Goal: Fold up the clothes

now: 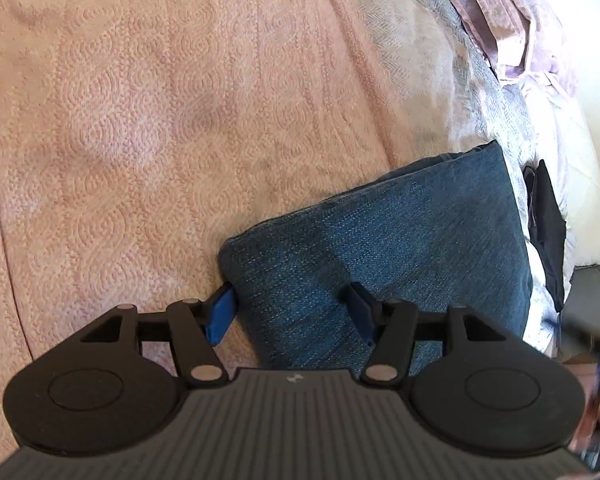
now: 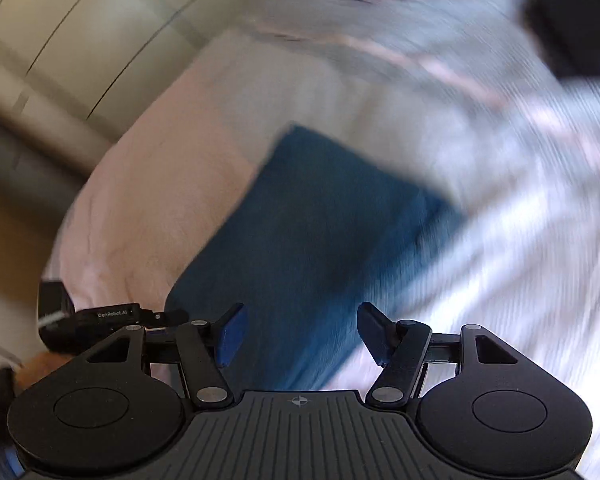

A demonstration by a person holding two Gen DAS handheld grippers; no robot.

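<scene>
Left wrist view shows the folded jeans (image 1: 380, 248) lying as a compact blue bundle on the pink bedspread (image 1: 160, 120), beside grey bedding (image 1: 432, 80). The left gripper (image 1: 290, 308) hovers at their near edge, jaws apart and empty; the right gripper (image 2: 302, 334) is likewise spread, holding nothing. Folding looks finished, so next comes fetching another garment.

Both cameras ride just behind their own fingers and look steeply down at the bed. The left wrist view sits close over the pink bedspread (image 1: 148, 120). The right wrist view, blurred, faces across it. Both share the folded jeans (image 1: 380, 248) (image 2: 300, 232).
</scene>
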